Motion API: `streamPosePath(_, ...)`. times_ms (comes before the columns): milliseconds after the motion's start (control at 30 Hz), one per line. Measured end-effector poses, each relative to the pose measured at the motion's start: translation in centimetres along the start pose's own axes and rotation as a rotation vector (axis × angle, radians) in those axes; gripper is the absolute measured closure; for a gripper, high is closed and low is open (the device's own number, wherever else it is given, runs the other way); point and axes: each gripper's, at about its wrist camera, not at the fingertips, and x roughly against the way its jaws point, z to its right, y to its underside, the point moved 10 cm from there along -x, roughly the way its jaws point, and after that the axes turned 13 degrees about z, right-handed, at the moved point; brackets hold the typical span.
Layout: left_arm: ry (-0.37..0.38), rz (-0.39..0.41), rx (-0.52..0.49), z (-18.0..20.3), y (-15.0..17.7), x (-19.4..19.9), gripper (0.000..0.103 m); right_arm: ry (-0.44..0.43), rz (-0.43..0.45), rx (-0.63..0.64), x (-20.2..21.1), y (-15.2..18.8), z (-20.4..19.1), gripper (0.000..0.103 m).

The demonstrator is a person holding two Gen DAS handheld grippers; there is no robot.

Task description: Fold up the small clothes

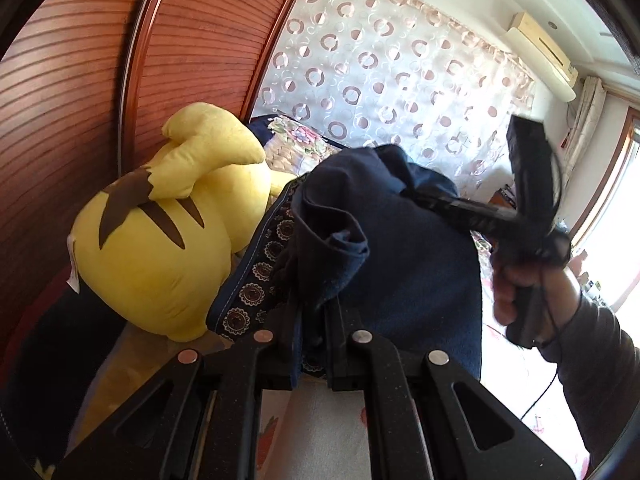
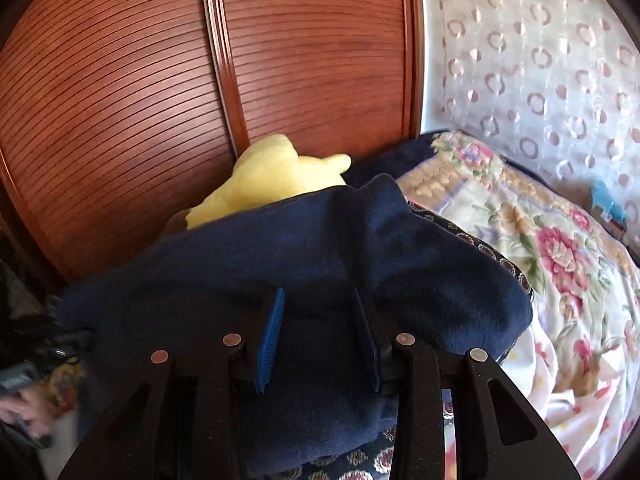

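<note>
Left wrist view: left gripper [image 1: 308, 344] pinches the navy garment [image 1: 392, 248]; yellow plush [image 1: 160, 248] beside it, wardrobe [image 1: 80, 80] behind. Right gripper [image 2: 320, 336] open over garment on floral bedspread [image 2: 560, 272].

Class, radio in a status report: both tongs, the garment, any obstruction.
Left tongs shut on navy garment. Right tongs open, astride its fleece. Yellow plush toy crowds the left side.
</note>
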Motion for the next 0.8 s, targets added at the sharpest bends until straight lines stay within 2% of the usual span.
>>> streamPosePath(167, -0.03, 0.033, -0.055, 0.7, -0.7, 1.6, 0.094, 0.107, 0.028, 0.013, 1.5, -0.6, -0.6, 0.066)
streamPosePath(300, -0.051, 0.068, -0.141, 1.9, -1.4, 3.6, 0.093, 0.115, 0.067, -0.041, 5.5, 0.0, -2.0, 0.066)
streamPosePath(367, -0.045, 0.076, -0.193, 3.1, -1.7, 4.8, 0.089, 0.123, 0.093, -0.051, 8.4, 0.8, -2.9, 0.066)
streamPosePath(500, 0.0, 0.103, -0.257, 6.0, -2.1, 6.8, 0.083, 0.156, 0.149, -0.084, 14.1, 2.5, -4.0, 0.066)
streamPosePath(633, 0.063, 0.13, -0.282, 9.0, -2.4, 8.7, 0.071, 0.197, 0.188, -0.107, 19.8, 4.8, -4.9, 0.054)
streamPosePath(800, 0.142, 0.129, -0.299, 12.6, -1.9, 10.1, 0.068, 0.263, 0.227, -0.126, 25.6, 6.7, -5.8, 0.044)
